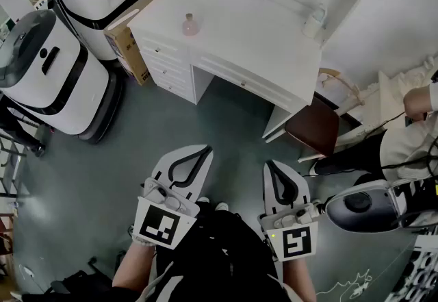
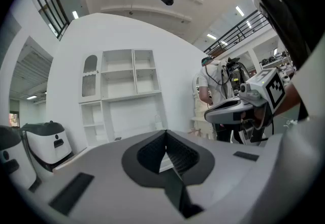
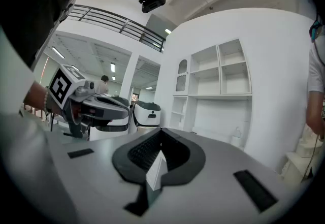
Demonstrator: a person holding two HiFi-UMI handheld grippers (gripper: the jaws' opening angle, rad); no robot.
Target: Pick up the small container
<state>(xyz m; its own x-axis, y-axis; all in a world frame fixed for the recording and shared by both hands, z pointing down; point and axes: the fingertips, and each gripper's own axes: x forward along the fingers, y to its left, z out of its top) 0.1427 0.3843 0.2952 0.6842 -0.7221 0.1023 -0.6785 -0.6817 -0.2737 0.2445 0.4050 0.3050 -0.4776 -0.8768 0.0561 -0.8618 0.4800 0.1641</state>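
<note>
Left gripper: lower middle of the head view, jaws clenched together with nothing between them.
Right gripper: just to the right of the left one, jaws likewise pressed together and empty.
Small container: pink, upright on the white worktop, upper middle of the frame, well apart from both grippers.
White bottle: upright near the worktop's far right corner.
Chair: brown seat, at the worktop's right end.
</note>
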